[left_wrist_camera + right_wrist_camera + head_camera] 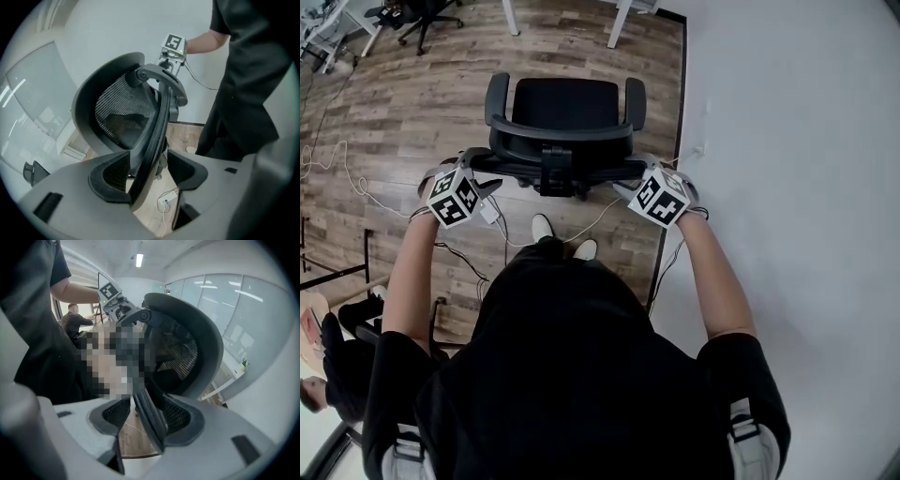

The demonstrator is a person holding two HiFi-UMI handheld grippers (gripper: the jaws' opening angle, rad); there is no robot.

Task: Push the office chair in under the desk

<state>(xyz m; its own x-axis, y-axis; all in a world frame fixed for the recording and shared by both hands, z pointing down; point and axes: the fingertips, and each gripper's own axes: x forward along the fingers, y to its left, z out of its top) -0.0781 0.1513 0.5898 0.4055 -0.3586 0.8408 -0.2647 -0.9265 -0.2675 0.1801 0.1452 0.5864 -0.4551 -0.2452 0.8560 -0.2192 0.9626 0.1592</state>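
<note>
I have both tools set over the top edge of the chair's [562, 112] backrest [561, 129], one at each end, in the middle of the head view. The left tool [149, 176] stands wide open, with the backrest's dark rim [157, 126] running up between its pads; the rim lies close to one pad, and the other is clear of it. The right tool [147, 420] is just as wide, again with the rim between its pads and no squeeze on it. So I hold nothing yet.

The chair stands on the wooden floor [403, 103], seat pointing to the top of the frame. There two white legs [620, 21], which I take for the desk, show well apart from it. I judge the push not begun: the whole roll under the desk is left.
</note>
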